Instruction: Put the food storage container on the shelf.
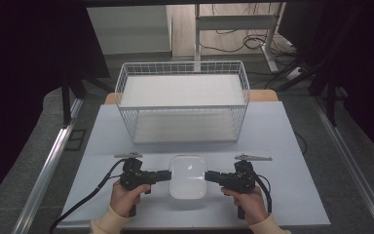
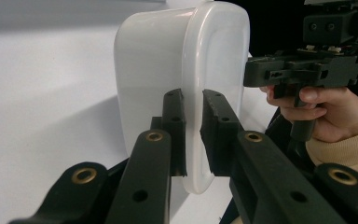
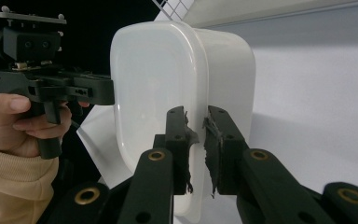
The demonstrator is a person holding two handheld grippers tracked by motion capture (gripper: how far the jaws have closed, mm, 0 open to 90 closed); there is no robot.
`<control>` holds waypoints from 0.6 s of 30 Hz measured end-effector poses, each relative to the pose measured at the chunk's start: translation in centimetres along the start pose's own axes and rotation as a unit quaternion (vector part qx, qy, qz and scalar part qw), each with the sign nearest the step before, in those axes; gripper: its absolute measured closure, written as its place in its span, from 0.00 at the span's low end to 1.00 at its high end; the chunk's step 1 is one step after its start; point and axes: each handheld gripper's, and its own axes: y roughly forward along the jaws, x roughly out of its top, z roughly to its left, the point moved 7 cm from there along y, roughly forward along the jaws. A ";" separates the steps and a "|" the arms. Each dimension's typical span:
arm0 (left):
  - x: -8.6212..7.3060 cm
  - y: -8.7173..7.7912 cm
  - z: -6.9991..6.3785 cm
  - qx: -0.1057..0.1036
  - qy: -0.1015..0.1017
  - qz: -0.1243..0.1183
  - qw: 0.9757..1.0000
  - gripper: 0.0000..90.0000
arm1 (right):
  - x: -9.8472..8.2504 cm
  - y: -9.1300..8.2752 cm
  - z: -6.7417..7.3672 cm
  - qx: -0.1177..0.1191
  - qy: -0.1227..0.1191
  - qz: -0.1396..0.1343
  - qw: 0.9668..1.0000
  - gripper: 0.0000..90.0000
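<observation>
One white lidded container (image 1: 188, 176) sits on the pale worktop (image 1: 282, 146), near the front edge, square between the two grippers. Its lid is on and the plastic is opaque, so whatever is inside cannot be made out. Behind it stands one white wire basket (image 1: 182, 102), and through the mesh nothing but its pale floor shows. Two grippers, two hands: the left gripper (image 2: 193, 135) has its fingers clenched on the container's lid rim at the left side, and the right gripper (image 3: 196, 149) is clamped on the rim at the opposite side. In both gripper views the rim runs straight between the fingers, pads pressing it. The forearms are cut off at the bottom edge of the high view.
</observation>
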 end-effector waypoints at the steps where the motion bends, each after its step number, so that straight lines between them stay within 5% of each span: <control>1: 0.0 -0.1 0.0 -0.001 0.003 0.000 1.000 0.90 | 0.0 0.0 0.1 0.000 -0.002 0.001 1.000 0.89; 18: 1.0 -0.9 -1.2 0.010 0.029 -0.014 0.999 0.90 | 1.1 -0.7 1.3 -0.006 -0.038 -0.012 0.999 0.89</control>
